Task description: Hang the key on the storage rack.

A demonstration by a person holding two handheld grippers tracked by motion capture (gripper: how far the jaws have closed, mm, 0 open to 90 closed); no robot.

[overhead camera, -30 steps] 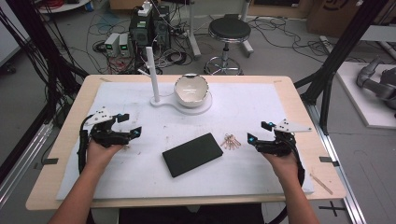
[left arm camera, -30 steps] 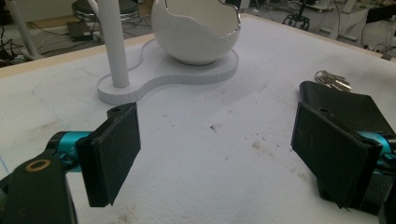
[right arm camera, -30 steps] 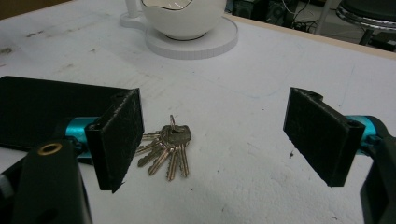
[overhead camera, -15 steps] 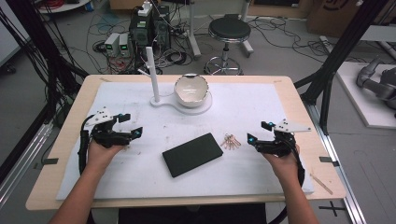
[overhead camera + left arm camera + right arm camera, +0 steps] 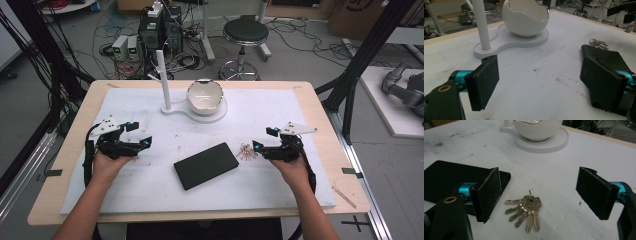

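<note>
Beside the bunch of keys (image 5: 526, 210), the right gripper (image 5: 263, 141) was held with jaws spread wide and empty, the keys lying between them on the white mat (image 5: 280, 115). Left of the keys lay a black case (image 5: 206, 165); farther left, the left gripper (image 5: 141, 135) was likewise released, holding nothing. Beyond the keys, a white eggshell-shaped bowl (image 5: 204, 94) was set on a white stand (image 5: 172, 108) bearing a post (image 5: 163, 75). Cables and a stool (image 5: 245, 34) were seen past the wooden table (image 5: 330, 125).

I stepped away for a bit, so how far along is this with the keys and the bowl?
Nothing looks done: the keys lie loose on the table beside the black slab, and the bowl looks empty. Both claws, left and right, are open and hold nothing. Every step remains.
</note>
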